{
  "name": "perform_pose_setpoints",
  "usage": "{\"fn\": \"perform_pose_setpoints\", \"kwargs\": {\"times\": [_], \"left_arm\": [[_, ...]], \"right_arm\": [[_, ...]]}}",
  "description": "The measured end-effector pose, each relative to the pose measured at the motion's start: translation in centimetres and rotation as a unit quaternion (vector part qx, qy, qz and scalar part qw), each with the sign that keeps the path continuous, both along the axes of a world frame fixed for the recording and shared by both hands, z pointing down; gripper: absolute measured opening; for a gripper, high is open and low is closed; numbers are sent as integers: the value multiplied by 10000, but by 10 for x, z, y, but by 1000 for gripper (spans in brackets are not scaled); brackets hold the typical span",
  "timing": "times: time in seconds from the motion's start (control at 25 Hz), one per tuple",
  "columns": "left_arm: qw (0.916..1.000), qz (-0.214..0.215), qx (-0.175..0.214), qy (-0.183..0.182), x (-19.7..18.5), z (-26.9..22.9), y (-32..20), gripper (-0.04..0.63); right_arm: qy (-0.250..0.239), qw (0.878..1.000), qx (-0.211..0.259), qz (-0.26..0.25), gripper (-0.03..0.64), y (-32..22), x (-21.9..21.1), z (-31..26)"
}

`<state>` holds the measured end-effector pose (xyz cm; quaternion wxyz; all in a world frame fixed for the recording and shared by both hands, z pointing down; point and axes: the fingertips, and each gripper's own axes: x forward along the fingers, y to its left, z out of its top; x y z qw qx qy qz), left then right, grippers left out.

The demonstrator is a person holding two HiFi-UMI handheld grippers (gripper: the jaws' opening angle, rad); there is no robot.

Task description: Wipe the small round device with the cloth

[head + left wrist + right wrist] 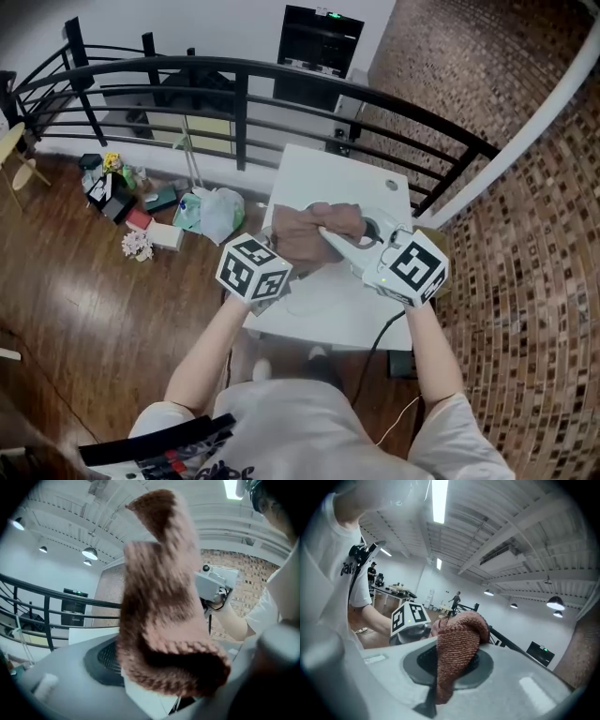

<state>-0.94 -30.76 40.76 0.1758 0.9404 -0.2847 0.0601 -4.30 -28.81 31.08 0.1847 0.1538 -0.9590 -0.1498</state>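
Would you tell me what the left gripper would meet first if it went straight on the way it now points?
Most likely the grey device with a dark round grille, just behind the brown knitted cloth that the left gripper holds; depth is unclear.

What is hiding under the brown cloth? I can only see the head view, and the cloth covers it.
Observer: A dark round grille, set in the grey small round device. The right gripper view shows the cloth draped over it.
Operator: Which gripper has the cloth?
Observer: The left gripper. Its own view shows the cloth folded between its jaws, right up against the lens.
Operator: Is anybody else in the room?
Observer: Yes. The right gripper view shows other people far off across the hall.
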Motion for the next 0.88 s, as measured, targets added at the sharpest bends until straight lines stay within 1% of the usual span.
{"fn": "perform_pose_setpoints", "kwargs": {"times": [0.08,0.16,0.32,0.4,0.44,0.52,0.6,0.64,0.68,0.72,0.8,0.88], "left_arm": [[9998,104,77,117,3,-3,5,336],[9991,222,170,311,7,-8,11,336],[9953,472,264,797,16,-19,19,336],[9915,620,288,1111,17,-25,24,336],[9883,711,309,1317,17,-30,26,336],[9791,905,353,1788,15,-43,31,336],[9671,1150,362,2239,14,-56,38,336],[9606,1319,356,2419,13,-63,43,336],[9540,1523,358,2558,13,-68,48,336],[9473,1738,377,2664,12,-73,54,336],[9363,2085,420,2795,11,-77,64,336],[9300,2324,430,2815,11,-77,70,336]], "right_arm": [[-344,9993,-28,151,25,-11,4,-12],[-639,9971,-151,376,25,-26,13,-20],[-1107,9887,-640,781,25,-49,32,-22],[-1204,9845,-845,950,25,-55,39,-16],[-1204,9829,-911,1054,25,-58,43,-10],[-1309,9772,-1111,1249,25,-68,52,1],[-1576,9671,-1437,1390,25,-79,62,7],[-1704,9616,-1649,1379,25,-84,65,8],[-1811,9565,-1912,1251,25,-85,65,7],[-1907,9508,-2241,972,25,-85,60,4],[-2001,9322,-3015,100,25,-75,44,-1],[-1790,9103,-3642,-813,25,-58,29,-4]]}}
